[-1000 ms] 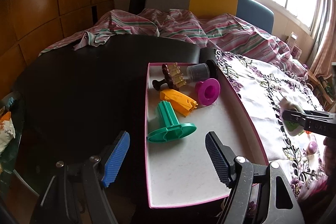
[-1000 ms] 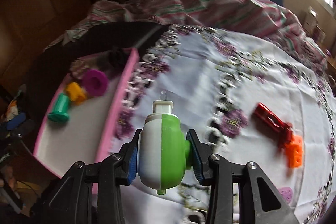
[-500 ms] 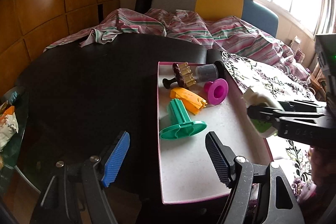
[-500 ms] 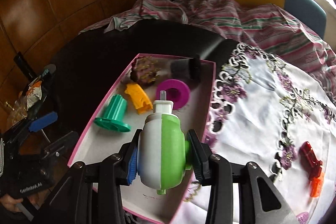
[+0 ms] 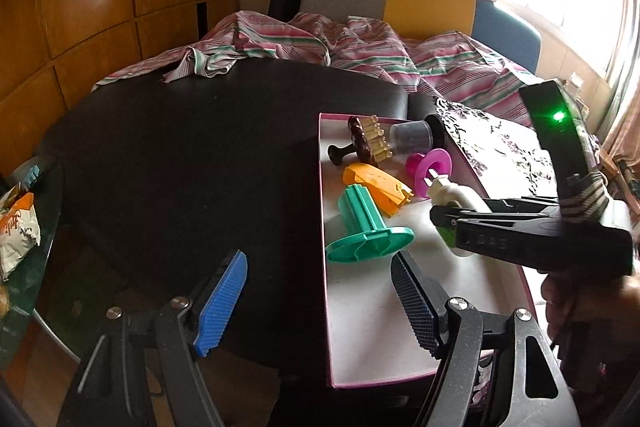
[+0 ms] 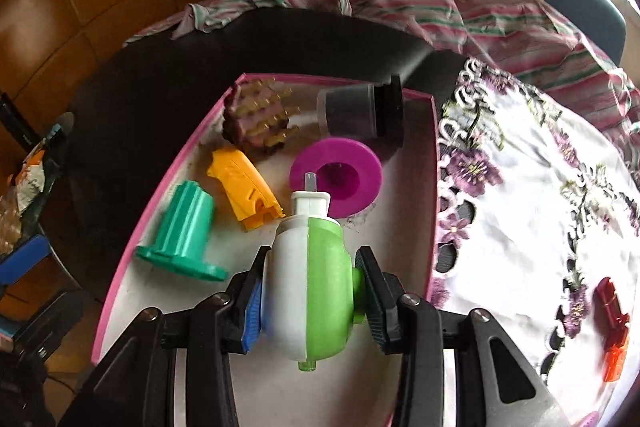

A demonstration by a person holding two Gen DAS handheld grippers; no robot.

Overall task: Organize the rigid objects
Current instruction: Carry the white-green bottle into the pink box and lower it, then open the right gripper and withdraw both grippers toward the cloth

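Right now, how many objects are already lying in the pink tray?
5: green spool near the left rim, yellow piece beside it, magenta ring centre, brown pegged piece and dark cup at the far end. The white-and-green toy is in the right gripper.

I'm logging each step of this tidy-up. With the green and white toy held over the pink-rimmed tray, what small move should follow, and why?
Probably lower it a little and release. The right tool grips the green and white toy above a bare patch of the tray, just short of the magenta ring and yellow piece, so it should settle without knocking them.
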